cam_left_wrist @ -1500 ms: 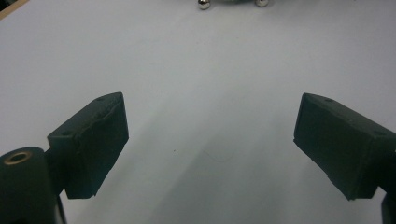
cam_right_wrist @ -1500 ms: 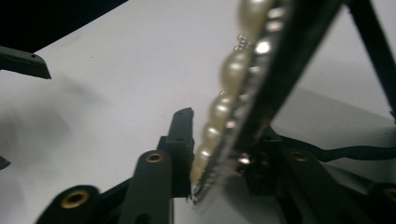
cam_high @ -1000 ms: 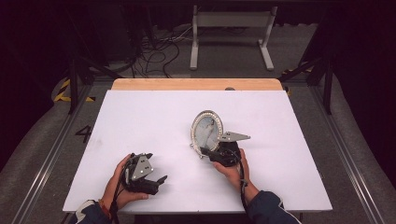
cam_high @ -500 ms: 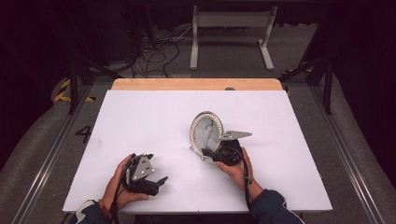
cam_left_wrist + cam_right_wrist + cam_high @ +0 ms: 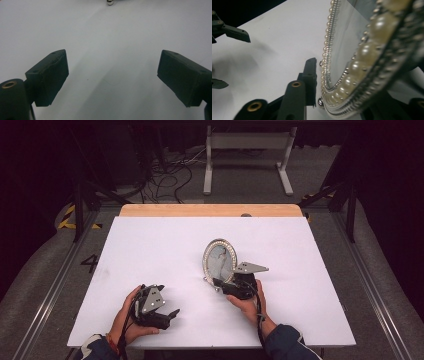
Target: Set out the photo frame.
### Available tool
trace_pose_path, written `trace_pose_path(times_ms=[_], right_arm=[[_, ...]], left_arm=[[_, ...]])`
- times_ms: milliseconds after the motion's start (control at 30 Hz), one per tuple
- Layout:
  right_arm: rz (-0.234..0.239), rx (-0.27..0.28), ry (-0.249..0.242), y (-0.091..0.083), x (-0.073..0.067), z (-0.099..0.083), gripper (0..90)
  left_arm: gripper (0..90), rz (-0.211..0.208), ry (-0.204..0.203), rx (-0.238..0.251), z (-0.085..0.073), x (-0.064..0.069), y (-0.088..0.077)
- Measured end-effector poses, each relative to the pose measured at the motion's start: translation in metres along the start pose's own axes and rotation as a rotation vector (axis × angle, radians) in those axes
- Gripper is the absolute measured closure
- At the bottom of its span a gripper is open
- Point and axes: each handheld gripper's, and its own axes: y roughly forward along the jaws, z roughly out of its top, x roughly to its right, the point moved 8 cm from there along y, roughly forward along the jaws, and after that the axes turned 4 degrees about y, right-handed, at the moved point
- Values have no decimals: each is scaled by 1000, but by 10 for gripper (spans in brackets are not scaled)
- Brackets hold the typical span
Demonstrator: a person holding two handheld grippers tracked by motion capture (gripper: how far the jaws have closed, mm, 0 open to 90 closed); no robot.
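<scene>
right tool (image 5: 226,285) has just been easing its jaws apart around the bottom rim of the oval pearl-edged picture frame (image 5: 220,260), which stands upright near the middle of the white tabletop (image 5: 150,250); one pad (image 5: 310,80) sits just off the beading. left tool (image 5: 167,316) rests wide open and empty, well apart. if the frame's stand isn't set, it may tip flat once freed.

Wide bare table (image 5: 150,250) across the left and far side, free to pass. Only obstacle: upright oval pearl-rimmed picture frame (image 5: 220,260) right of centre, right tongs (image 5: 225,287) at its base. Open room between left tongs (image 5: 167,316) and frame.
</scene>
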Motion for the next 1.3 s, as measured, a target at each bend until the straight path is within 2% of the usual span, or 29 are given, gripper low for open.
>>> trace_pose_path(times_ms=[33, 100, 167, 200, 267, 367, 433, 567, 633, 733, 800, 933, 1133, 1167, 1300], right_arm=[[-4, -2, -10, 1, 0, 0, 723], [-18, -6, 1, 0, 2, -1, 783], [6, -14, 13, 0, 3, 0, 787], [7, -18, 3, 0, 4, 0, 787], [24, -40, 8, 0, 4, 0, 790], [36, -46, 13, 0, 5, 0, 794], [59, -68, 12, 0, 5, 1, 799], [85, -87, 10, 0, 6, 2, 802], [87, -90, -3, 0, 6, 2, 798], [61, -86, -31, 1, 6, 3, 784], [46, -80, -35, 0, 7, 3, 725], [29, -67, -46, -4, 6, 4, 663], [4, -50, -103, -14, -1, 3, 586], [-3, -46, -110, -17, -2, 3, 571], [-33, -46, -141, -25, -4, 2, 533]], left_arm=[[105, 0, 2, 1, 0, 0, 0], [104, -8, -2, -1, 1, 1, 3], [100, -16, 10, -7, 3, 0, 7], [99, -17, 14, -8, 5, 0, 10], [99, -34, -1, -5, 9, -2, 16], [99, -45, -12, -2, 14, -7, 21], [96, -67, -39, 14, 20, -11, 26], [95, -81, -50, 35, 34, -19, 35], [95, -68, -38, 37, 41, -23, 41], [100, -73, -39, 44, 51, -27, 52], [101, -81, -40, 44, 57, -31, 59], [109, -104, -75, 77, 69, -38, 72], [119, -130, -117, 104, 78, -45, 85], [122, -134, -111, 114, 80, -47, 86], [169, -97, -106, 159, 89, -52, 89]])
